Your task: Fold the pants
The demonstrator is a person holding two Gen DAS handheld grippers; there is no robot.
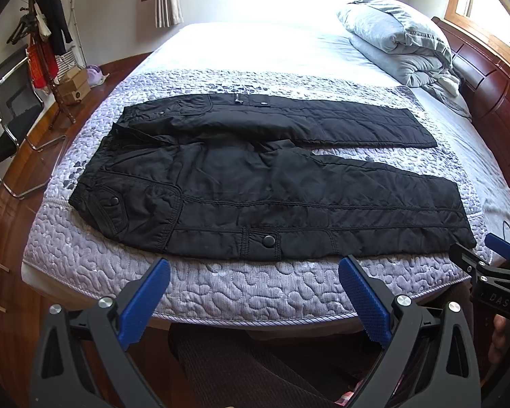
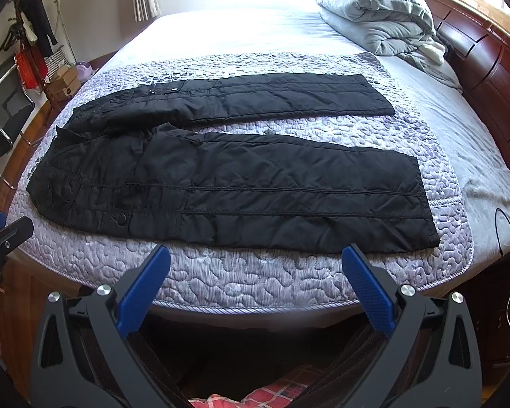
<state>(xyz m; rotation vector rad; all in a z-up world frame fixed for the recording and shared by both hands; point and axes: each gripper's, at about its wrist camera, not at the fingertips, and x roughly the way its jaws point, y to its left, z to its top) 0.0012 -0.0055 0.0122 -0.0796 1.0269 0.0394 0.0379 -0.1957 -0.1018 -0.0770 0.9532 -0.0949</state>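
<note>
Black quilted pants (image 1: 255,183) lie spread flat on the quilted bed cover, waistband to the left and both legs running right with a gap between them. The right wrist view shows the same pants (image 2: 227,176). My left gripper (image 1: 253,268) hovers open above the near mattress edge, just short of the near leg's snap pocket, holding nothing. My right gripper (image 2: 255,255) is open too, in front of the near leg's lower half. The right gripper (image 1: 493,265) also appears at the right edge of the left wrist view, and the left gripper (image 2: 0,234) at the left edge of the right wrist view.
The bed (image 1: 255,292) has a lilac quilted cover. A folded grey duvet (image 1: 401,40) sits at the far right by the dark wooden headboard (image 1: 486,91). A chair (image 1: 10,112), coat rack (image 1: 47,34) and boxes stand on the wooden floor at left. A thin cable (image 2: 503,224) lies at the right.
</note>
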